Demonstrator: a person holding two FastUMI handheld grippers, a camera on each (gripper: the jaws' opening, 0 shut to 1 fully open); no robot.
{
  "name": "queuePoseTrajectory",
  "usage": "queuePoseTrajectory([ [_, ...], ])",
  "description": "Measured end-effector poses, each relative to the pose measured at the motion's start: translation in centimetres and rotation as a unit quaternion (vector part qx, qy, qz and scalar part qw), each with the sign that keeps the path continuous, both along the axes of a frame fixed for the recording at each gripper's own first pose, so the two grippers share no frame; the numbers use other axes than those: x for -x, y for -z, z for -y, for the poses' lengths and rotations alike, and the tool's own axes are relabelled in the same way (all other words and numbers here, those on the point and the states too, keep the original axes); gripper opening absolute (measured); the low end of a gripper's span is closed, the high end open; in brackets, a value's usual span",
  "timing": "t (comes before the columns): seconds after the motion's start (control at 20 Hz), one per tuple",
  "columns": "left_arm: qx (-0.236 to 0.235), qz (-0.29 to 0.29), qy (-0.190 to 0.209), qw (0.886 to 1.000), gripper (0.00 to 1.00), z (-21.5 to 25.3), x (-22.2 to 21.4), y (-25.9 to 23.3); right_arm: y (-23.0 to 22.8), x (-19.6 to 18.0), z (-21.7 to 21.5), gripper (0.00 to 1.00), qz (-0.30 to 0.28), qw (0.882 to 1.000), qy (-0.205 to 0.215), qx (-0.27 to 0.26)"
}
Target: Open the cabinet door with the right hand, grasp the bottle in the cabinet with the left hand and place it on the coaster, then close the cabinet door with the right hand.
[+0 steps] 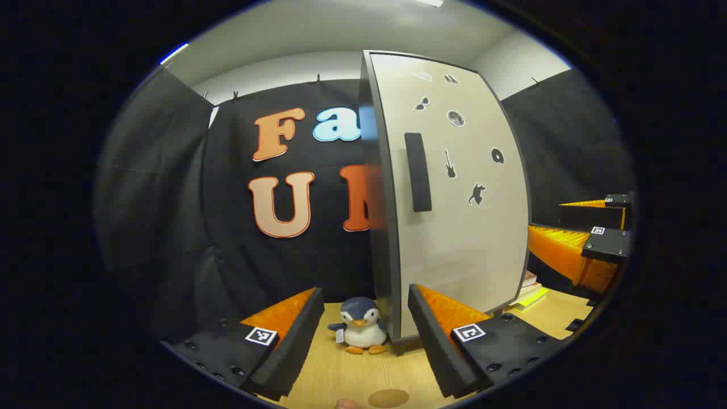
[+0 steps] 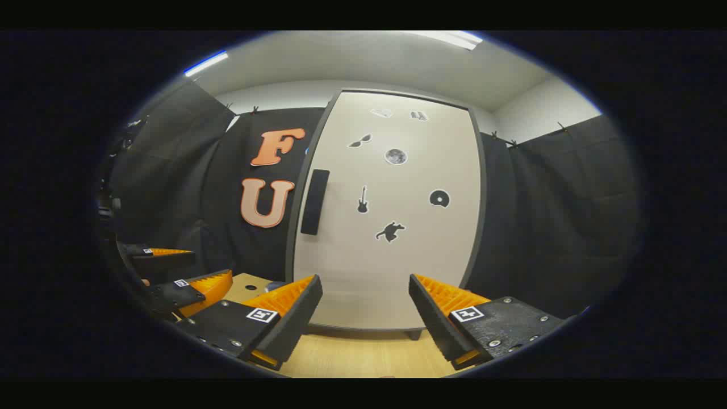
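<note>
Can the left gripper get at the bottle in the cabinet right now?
Probably not. The cabinet door looks shut, so it stands between the open left gripper and the inside; the bottle is hidden behind it.

Both views face the cabinet door (image 2: 389, 210) from low over the table (image 2: 352, 355); left gripper view stands obliquely leftward, nearer.

From the right gripper view, the cabinet door (image 2: 392, 227) stands shut at 12 o'clock, its handle (image 2: 315, 201) at 11 with open air in front. The left tool (image 2: 182, 287) hangs off at 9 o'clock, well apart. In the left gripper view, a plush penguin (image 1: 360, 332) sits on the surface (image 1: 341, 375) at 12, just beside the cabinet's corner; books (image 1: 531, 292) lie at 3.
</note>
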State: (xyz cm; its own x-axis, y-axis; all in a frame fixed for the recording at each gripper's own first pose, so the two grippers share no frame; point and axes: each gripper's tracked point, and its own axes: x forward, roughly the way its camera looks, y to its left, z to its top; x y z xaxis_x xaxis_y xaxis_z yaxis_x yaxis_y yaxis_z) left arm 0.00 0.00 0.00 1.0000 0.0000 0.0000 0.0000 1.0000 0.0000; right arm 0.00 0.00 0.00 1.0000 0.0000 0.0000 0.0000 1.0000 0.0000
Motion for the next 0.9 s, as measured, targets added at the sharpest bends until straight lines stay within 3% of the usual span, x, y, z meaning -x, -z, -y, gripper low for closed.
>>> queuePoseTrajectory([
  [0.3,0.027,0.009,-0.047,0.998,0.97,-2.7,0.5,-2.1,0.0,-0.2,0.0,0.95,-0.006,1.0,-0.019,-0.009],
  [0.6,-0.009,0.025,-0.058,0.998,0.97,-3.2,0.8,-3.1,1.1,-0.3,-0.2,0.95,-0.012,0.999,-0.024,-0.023],
  [0.9,-0.003,0.029,-0.055,0.998,0.97,-3.2,1.4,-3.6,0.0,-1.8,-0.5,0.95,0.001,1.0,-0.011,-0.012],
])
